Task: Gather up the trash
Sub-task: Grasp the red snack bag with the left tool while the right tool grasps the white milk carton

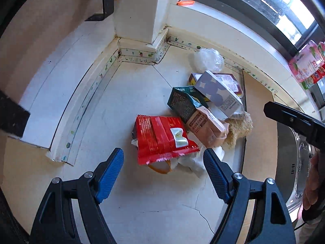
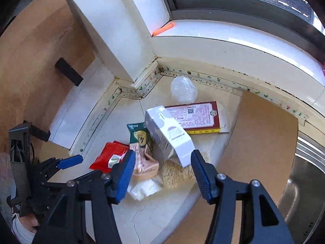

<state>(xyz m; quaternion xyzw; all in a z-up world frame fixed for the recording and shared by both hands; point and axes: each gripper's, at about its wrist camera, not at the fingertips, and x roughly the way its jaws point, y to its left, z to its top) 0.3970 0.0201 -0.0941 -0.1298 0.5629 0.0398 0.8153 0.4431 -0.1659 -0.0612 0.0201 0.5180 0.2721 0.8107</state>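
Observation:
A pile of trash lies on the white counter (image 1: 126, 93) near the wall corner. It holds a red snack packet (image 1: 162, 138), a pink carton (image 1: 205, 126), a dark green packet (image 1: 181, 103), a grey-and-white box (image 1: 219, 93), a flat red-brown box (image 2: 195, 116), a clear plastic bag (image 1: 207, 60), a beige fibrous lump (image 1: 241, 128) and white tissue (image 1: 193, 163). My left gripper (image 1: 163, 162) hangs open just above the red packet's near edge, touching nothing. My right gripper (image 2: 162, 162) is open over the pink carton and tissue; the grey-and-white box's corner (image 2: 184, 158) is close to its right finger.
A brown cardboard sheet (image 2: 260, 142) lies right of the pile, with a steel sink (image 2: 304, 174) beyond it. An orange object (image 1: 185, 2) rests on the window sill, and pink-labelled bottles (image 1: 306, 63) stand at the far right. A white wall column (image 1: 140, 10) closes the corner.

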